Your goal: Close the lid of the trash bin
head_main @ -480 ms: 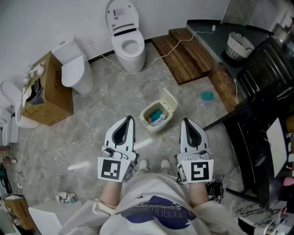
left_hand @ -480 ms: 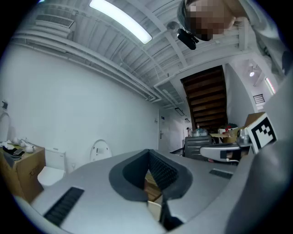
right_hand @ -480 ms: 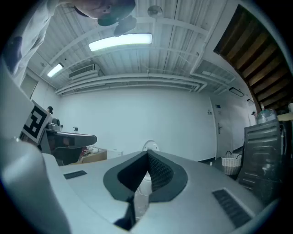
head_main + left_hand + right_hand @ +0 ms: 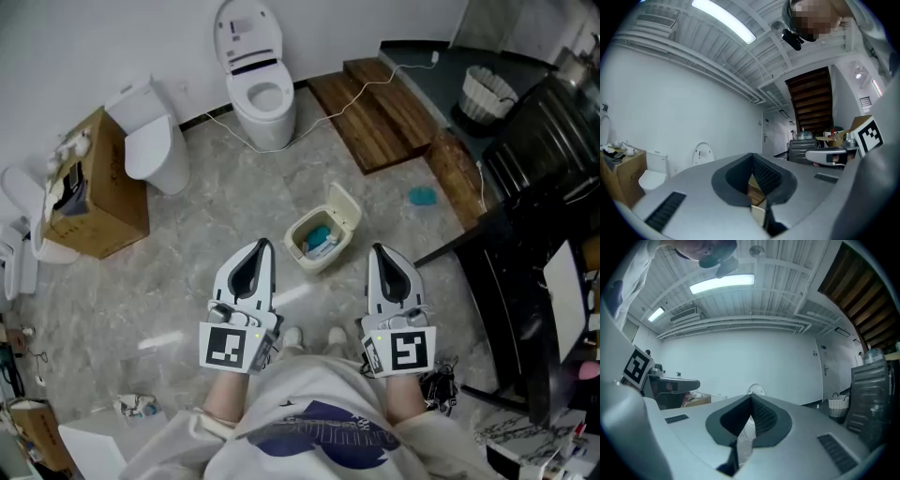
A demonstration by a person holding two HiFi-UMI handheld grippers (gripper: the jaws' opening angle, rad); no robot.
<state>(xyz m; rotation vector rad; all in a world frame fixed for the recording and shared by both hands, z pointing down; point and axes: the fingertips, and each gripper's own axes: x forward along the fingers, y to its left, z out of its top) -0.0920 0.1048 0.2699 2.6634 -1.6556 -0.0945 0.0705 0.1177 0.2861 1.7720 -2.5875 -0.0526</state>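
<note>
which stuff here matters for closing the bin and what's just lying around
For the job: trash bin, its open lid, left claw and right claw, both shut and empty.

Just lying about: toilet, cardboard box, wooden boards, white basket.

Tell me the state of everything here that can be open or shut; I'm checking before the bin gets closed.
trash bin lid: open, tilted back.
trash bin: uncovered, rubbish inside.
left tool: shut, nothing held.
right tool: shut, nothing held.
toilet by the wall: lid raised.
</note>
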